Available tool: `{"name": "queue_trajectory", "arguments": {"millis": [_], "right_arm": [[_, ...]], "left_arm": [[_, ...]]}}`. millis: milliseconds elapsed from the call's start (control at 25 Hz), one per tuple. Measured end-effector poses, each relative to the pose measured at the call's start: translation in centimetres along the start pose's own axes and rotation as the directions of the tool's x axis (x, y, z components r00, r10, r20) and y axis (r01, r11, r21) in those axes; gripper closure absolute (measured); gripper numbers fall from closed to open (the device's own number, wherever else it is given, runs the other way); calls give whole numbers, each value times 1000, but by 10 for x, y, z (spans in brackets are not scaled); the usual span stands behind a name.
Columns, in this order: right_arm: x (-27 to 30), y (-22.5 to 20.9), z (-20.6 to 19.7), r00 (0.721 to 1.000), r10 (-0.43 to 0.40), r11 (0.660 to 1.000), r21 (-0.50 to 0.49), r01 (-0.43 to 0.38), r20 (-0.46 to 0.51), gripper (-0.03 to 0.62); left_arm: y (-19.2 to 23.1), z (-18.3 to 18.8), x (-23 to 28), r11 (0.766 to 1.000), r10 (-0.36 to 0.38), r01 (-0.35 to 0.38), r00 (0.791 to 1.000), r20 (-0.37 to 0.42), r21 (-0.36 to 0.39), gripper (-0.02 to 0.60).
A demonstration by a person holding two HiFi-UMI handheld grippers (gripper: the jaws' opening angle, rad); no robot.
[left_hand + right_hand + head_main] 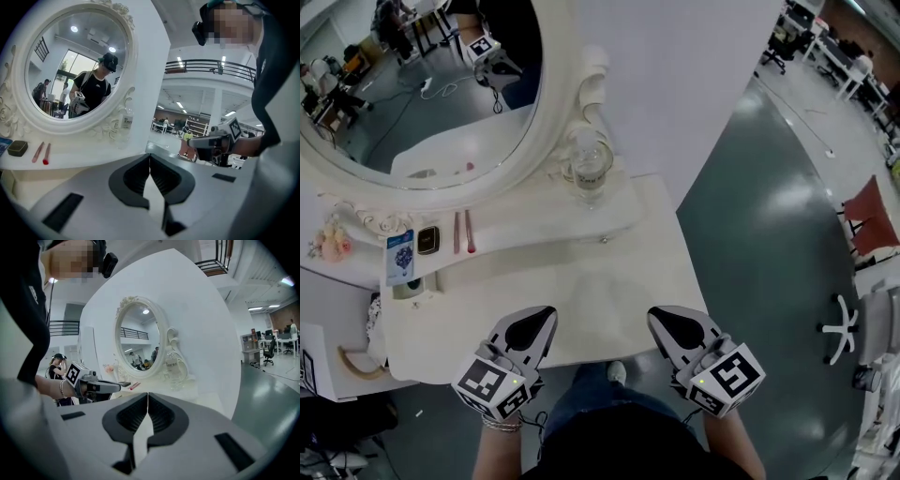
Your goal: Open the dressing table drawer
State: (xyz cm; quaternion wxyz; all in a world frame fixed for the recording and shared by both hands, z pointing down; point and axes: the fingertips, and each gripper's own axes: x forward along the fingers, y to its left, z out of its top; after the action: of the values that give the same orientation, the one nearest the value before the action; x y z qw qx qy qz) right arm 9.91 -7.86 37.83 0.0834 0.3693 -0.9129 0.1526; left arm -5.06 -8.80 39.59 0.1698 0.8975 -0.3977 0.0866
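The white dressing table (581, 300) stands below me, with an oval mirror (422, 84) at its back. A small knob (603, 240) shows on the front of the raised shelf under the mirror; no drawer stands open. My left gripper (547, 315) and right gripper (656, 315) hover side by side over the table's front edge, pointing toward the mirror. Both are shut with nothing between the jaws. In the left gripper view the left gripper (150, 155) faces the mirror (70, 65). In the right gripper view the right gripper (148, 394) faces the table, and the left gripper (101, 386) shows beside it.
A clear bottle (589, 169) stands on the shelf by the mirror's right side. Two lipsticks (461, 232), a dark compact (428, 239) and a blue card (400, 255) lie at the left. A white wall rises behind. Grey floor and a red chair (872, 216) lie to the right.
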Motion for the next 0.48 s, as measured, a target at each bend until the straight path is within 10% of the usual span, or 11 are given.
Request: {"name": "queue_trajectory", "arguments": {"millis": [480], "right_arm": [[28,-17,3,997,-69,997,22,69,-31,574]], "left_arm": [[32,-6,32,996,-86,86,994,-69,-6,563]]}}
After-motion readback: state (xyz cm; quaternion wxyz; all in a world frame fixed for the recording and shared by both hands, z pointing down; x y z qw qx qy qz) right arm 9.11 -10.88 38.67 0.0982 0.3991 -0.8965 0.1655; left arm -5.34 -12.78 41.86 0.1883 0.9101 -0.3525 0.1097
